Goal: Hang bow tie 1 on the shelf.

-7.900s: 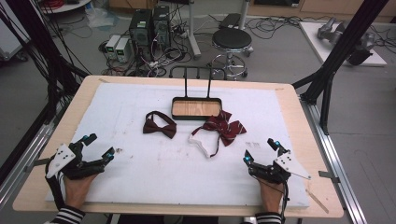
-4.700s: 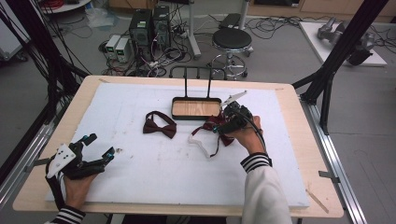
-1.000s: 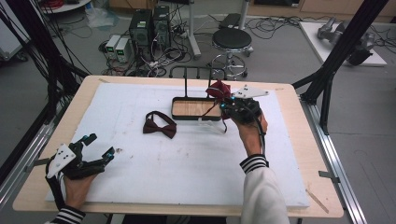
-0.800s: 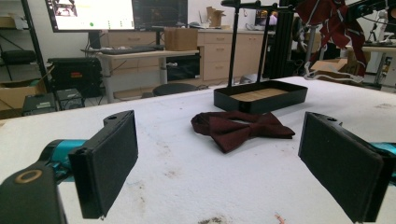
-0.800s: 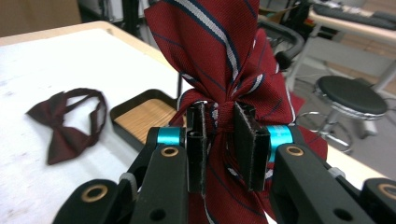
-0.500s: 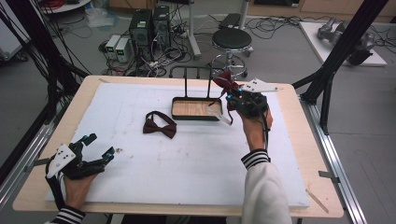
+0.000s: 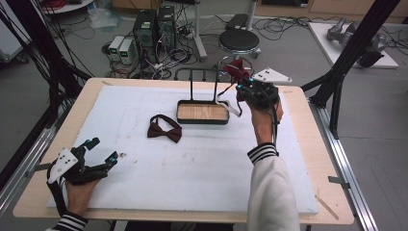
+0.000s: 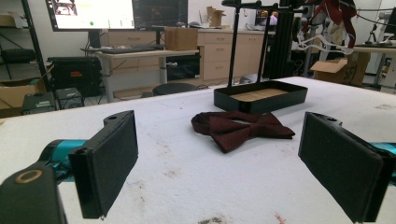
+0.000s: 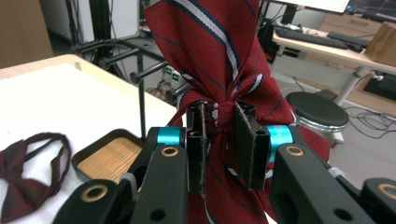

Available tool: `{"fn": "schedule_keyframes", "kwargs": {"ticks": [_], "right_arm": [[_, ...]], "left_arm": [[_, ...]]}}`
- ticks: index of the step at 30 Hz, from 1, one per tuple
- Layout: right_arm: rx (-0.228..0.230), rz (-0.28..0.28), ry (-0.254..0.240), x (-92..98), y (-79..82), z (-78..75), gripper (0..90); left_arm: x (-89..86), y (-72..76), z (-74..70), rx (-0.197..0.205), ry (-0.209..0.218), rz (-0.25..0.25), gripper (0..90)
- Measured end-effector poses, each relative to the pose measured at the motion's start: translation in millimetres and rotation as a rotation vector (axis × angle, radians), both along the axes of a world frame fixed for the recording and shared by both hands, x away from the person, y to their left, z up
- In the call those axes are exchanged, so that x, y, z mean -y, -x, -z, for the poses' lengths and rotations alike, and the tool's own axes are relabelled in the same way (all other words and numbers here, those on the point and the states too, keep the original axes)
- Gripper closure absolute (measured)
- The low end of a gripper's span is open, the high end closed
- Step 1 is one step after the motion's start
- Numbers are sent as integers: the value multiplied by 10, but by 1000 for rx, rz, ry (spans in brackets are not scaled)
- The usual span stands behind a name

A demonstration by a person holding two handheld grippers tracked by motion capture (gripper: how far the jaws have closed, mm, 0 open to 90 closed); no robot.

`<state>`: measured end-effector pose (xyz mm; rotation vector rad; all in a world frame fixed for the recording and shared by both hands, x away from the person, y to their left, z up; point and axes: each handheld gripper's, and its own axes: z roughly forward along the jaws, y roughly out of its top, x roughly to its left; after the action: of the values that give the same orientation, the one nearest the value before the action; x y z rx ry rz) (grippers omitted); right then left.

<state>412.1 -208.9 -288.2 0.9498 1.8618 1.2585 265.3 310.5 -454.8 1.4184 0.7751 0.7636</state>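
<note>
My table (image 7: 308,159) is a pale wooden top under a white pad, standing on a grey floor (image 7: 375,130). Beyond its far edge I see a round black stool (image 7: 239,39), two dark computer towers (image 7: 154,26) and a tangle of cables (image 7: 284,24). Black frame posts (image 7: 353,48) rise at the right and left. Farther off, wooden cabinets (image 8: 219,51) line the wall, with a desk (image 8: 140,53) and a lit monitor (image 8: 91,13) at the left.

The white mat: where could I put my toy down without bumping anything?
The white mat is bare between the dark bow tie and the left gripper, and along its near edge. It's crowded by the rack tray, where the right gripper holds the striped bow tie.
</note>
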Motion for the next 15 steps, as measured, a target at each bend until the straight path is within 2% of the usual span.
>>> {"fn": "schedule_keyframes", "kwargs": {"ticks": [15], "right_arm": [[-7,23,12,-82,-253,-50,757]], "left_arm": [[-2,0,0,-1,1,-1,124]]}}
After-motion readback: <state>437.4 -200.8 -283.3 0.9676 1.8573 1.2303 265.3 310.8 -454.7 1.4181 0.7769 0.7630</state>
